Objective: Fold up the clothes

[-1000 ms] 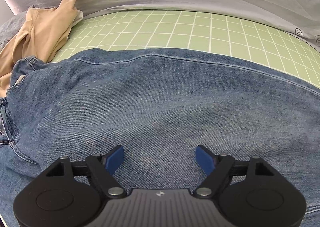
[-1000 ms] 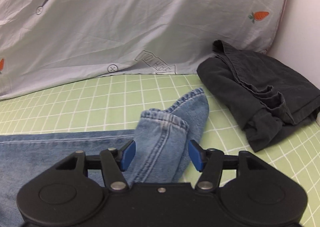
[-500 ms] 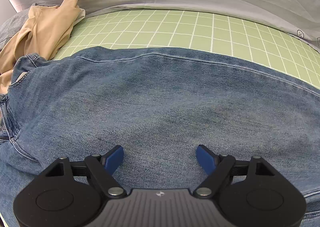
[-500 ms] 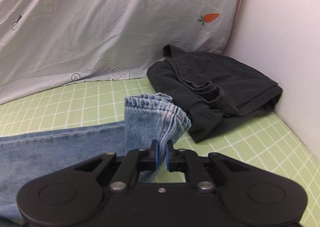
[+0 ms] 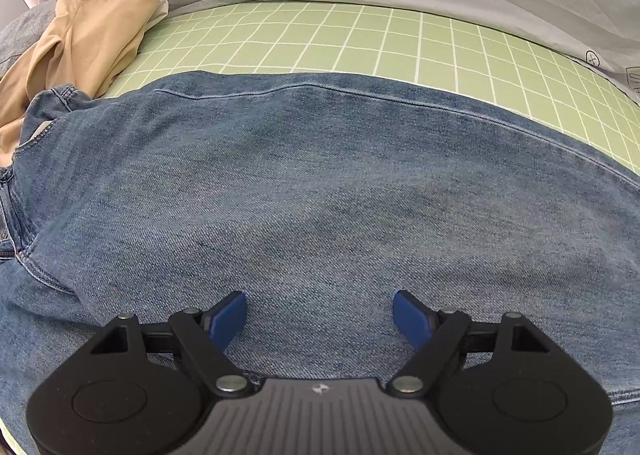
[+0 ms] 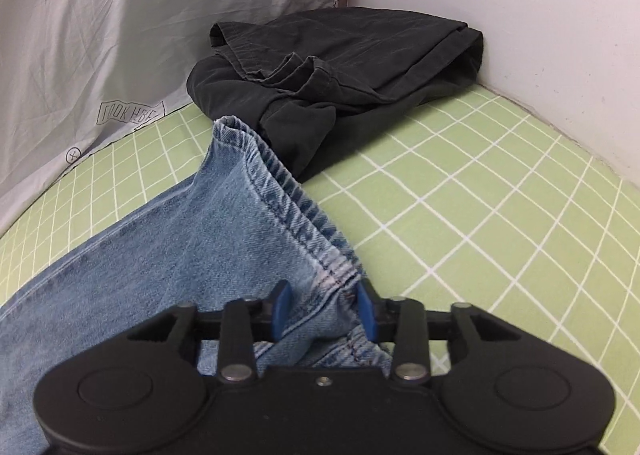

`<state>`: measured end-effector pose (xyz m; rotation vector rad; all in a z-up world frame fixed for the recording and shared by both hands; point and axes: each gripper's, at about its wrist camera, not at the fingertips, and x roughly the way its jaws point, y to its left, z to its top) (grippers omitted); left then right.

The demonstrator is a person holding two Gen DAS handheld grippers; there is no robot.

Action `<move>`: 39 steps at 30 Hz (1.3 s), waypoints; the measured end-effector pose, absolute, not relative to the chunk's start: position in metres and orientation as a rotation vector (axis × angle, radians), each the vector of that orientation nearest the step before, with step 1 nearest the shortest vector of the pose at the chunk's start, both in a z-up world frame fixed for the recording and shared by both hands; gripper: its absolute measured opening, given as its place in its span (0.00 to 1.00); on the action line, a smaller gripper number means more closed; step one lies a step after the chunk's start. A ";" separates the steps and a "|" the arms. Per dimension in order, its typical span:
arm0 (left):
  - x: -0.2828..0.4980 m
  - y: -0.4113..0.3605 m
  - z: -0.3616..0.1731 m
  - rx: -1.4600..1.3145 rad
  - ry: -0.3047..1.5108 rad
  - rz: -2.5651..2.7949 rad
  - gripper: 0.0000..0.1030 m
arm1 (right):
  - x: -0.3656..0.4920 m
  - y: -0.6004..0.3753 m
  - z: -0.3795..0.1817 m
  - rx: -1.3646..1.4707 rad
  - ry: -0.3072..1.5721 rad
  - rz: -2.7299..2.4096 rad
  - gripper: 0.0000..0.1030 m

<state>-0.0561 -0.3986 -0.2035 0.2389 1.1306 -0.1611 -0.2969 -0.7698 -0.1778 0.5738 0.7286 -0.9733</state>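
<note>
Green grid-checked mat underfoot; grey carrot-printed sheet draped along the back; white wall stood at the right corner.

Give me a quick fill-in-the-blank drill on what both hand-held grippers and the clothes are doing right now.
1. The right hand-held gripper is shut on the hem of the ____.
2. The left hand-held gripper is ____, holding nothing, above the denim.
3. The folded dark garment lies in the corner by the white ____.
4. Far left of the bedsheet lies a ____-coloured garment.

Missing words: jeans; open; wall; beige
</note>
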 end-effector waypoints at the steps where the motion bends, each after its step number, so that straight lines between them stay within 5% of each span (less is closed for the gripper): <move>1: -0.057 -0.398 -0.203 0.237 1.131 -0.161 0.79 | -0.298 -0.769 -0.175 0.551 0.720 -0.971 0.17; 7: -0.069 -0.384 -0.195 0.199 1.121 -0.173 0.79 | -0.295 -0.763 -0.186 0.425 0.815 -0.976 0.19; 13: -0.086 -0.347 -0.189 0.108 1.112 -0.162 0.79 | -0.296 -0.735 -0.167 0.317 0.805 -0.985 0.57; 15: -0.093 -0.330 -0.187 0.083 1.117 -0.156 0.79 | -0.305 -0.722 -0.162 0.338 0.781 -0.978 0.77; 21: -0.120 -0.273 -0.179 0.061 1.131 -0.144 0.79 | -0.326 -0.664 -0.165 0.439 0.803 -0.880 0.95; 39: -0.140 -0.154 -0.192 0.115 1.225 -0.192 0.79 | -0.379 -0.530 -0.177 0.690 0.834 -0.823 0.98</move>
